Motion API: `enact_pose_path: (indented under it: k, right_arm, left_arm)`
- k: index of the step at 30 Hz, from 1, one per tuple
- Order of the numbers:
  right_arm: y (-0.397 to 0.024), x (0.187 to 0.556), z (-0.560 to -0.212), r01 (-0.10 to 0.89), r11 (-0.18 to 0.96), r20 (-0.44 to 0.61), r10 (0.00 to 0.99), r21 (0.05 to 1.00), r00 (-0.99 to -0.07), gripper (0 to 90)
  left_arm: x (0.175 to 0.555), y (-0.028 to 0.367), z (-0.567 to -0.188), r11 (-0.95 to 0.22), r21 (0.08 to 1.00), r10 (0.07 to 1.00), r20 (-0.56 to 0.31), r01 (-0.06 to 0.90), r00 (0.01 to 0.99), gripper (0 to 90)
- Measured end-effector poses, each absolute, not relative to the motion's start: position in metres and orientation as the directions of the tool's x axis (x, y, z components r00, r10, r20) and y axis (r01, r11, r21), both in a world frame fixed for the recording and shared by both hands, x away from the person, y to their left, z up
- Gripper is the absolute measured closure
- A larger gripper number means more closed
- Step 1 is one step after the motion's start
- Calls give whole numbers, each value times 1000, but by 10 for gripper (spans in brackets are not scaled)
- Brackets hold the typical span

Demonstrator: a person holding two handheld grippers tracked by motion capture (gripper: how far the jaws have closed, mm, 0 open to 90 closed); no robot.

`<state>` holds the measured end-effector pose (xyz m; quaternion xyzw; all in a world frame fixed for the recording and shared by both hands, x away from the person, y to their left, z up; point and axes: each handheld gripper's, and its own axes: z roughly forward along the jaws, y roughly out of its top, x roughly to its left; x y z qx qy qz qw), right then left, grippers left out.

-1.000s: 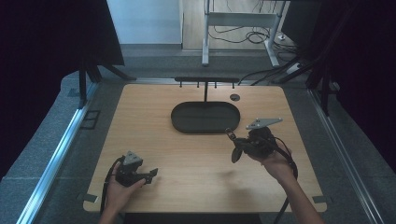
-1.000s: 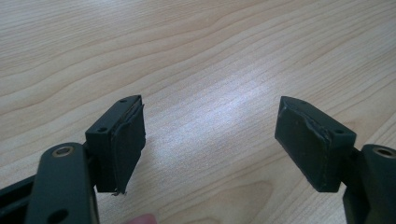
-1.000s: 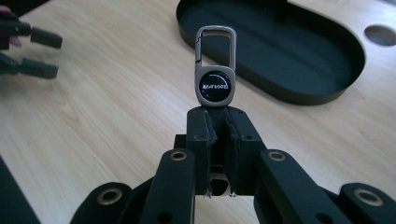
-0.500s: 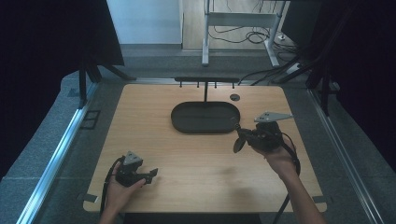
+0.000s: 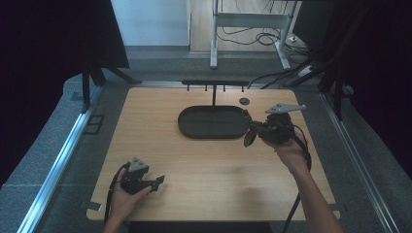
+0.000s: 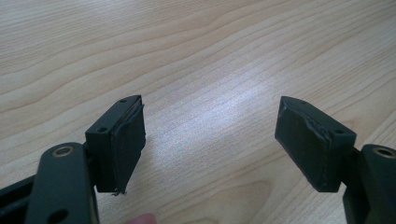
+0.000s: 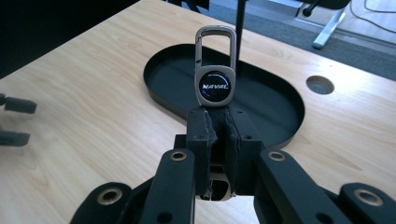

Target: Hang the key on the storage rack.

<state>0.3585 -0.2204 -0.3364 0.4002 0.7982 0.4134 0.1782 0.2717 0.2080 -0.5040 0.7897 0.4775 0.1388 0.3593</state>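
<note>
My right gripper is shut on the lower end of a silver metal keychain that has a round "NAVAL" emblem and a clasp loop on top. The keychain stands upright above the jaws, in front of a black oval tray. In the high view the right gripper hovers at the right end of the tray. My left gripper rests near the table's front left, held in a hand. Its jaws stand open over bare wood with nothing between them.
A black rack with small pegs stands on a thin post just behind the tray. A round hole sits in the tabletop at the back right. Metal rails run along both sides of the table.
My right gripper has carried the keychain away from the person and slightly right, up to the tray's right end. The left gripper has stayed put.
</note>
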Motion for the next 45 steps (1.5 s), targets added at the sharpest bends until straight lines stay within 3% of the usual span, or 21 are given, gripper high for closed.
enact_pose_path:
  k: [22, 45]
  right_arm:
    - [-214, 405, -323, 527, 308, 36, 838, 792, -544, 809]
    - [-206, 456, -345, 584, 264, 50, 884, 768, -466, 808]
  left_arm:
    - [271, 208, -502, -273, 710, 848, -141, 649, 511, 250]
    - [270, 211, -500, -266, 714, 849, -145, 648, 508, 249]
